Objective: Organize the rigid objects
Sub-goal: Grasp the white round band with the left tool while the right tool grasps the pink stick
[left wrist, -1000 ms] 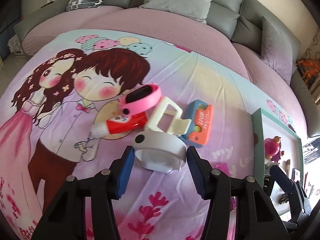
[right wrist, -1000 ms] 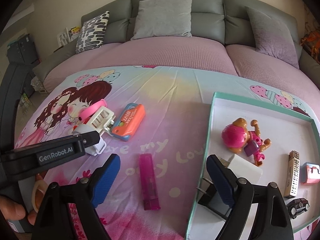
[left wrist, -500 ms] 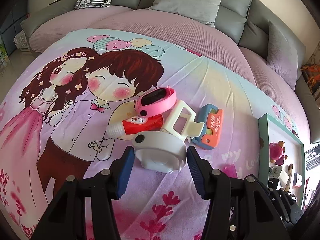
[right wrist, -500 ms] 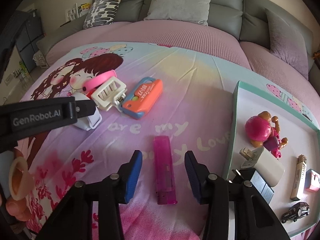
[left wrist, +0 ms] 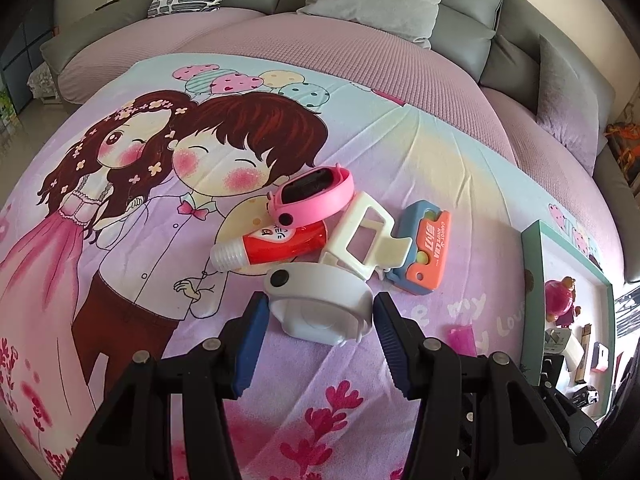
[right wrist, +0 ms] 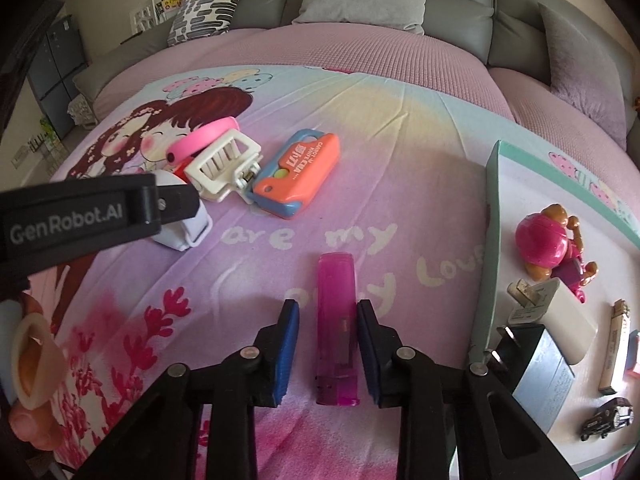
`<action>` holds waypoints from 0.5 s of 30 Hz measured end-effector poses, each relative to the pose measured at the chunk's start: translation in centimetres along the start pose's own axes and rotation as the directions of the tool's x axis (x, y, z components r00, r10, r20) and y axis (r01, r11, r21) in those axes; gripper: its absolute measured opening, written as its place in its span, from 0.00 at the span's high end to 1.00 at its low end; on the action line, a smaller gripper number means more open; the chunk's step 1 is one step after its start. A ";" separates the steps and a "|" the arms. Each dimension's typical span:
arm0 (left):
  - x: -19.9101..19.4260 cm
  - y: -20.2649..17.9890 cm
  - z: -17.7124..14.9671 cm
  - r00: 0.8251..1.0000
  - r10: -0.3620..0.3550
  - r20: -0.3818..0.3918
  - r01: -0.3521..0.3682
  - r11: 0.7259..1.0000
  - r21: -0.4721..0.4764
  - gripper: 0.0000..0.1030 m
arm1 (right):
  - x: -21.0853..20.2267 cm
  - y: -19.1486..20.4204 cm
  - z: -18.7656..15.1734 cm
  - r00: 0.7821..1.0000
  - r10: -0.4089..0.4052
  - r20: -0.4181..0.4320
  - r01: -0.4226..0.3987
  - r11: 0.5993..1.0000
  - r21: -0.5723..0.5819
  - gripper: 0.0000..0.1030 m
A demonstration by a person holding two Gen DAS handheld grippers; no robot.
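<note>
A pink see-through lighter (right wrist: 335, 280) lies on the cartoon bedsheet, pointing away from me. My right gripper (right wrist: 328, 320) straddles its near half and its jaws are closing; the right pad is at the lighter's side, while a gap remains on the left. My left gripper (left wrist: 320, 320) is shut on a white band (left wrist: 320, 300) that rests on the sheet; in the right wrist view its black arm (right wrist: 80, 212) covers most of that band (right wrist: 184, 228). A teal-rimmed tray (right wrist: 490, 240) stands to the right.
Behind the white band lie a pink band (left wrist: 316, 196), a red tube (left wrist: 276, 244), a white hair claw (left wrist: 364, 236) and an orange-and-blue toy (left wrist: 424, 252). The tray holds a pink figure (right wrist: 544, 240), a white plug (right wrist: 560, 316), a toy car (right wrist: 608, 418) and more. Sofa cushions rise behind.
My right gripper came down and left over the pink lighter, and its jaws narrowed from wide apart to close around it. The left gripper kept its hold on the white band.
</note>
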State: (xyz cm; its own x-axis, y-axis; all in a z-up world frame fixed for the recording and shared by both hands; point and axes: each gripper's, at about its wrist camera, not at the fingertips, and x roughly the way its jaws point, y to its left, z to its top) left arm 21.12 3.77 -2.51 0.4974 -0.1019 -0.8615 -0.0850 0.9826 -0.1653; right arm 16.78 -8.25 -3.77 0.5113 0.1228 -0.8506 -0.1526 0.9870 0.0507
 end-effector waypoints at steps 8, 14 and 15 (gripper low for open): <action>0.2 0.0 0.0 1.000 0.013 -0.005 -0.013 1.000 -0.003 0.46 | 0.3 0.1 -0.1 1.000 -0.001 0.000 0.001 1.000 -0.001 0.72; 0.3 -0.1 0.0 1.000 0.019 -0.004 -0.019 1.000 0.005 0.46 | 0.4 0.3 -0.1 1.000 -0.004 0.005 0.004 1.000 -0.012 0.75; 0.3 -0.1 0.0 1.000 0.020 -0.002 -0.020 1.000 0.007 0.46 | 0.4 0.3 -0.1 1.000 -0.003 0.005 0.003 1.000 -0.013 0.76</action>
State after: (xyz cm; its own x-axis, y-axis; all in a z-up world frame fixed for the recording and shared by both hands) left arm 21.24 3.62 -2.76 0.4934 -0.0823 -0.8659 -0.0893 0.9855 -0.1446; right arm 16.87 -7.95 -4.14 0.5163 0.1204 -0.8479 -0.1618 0.9859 0.0414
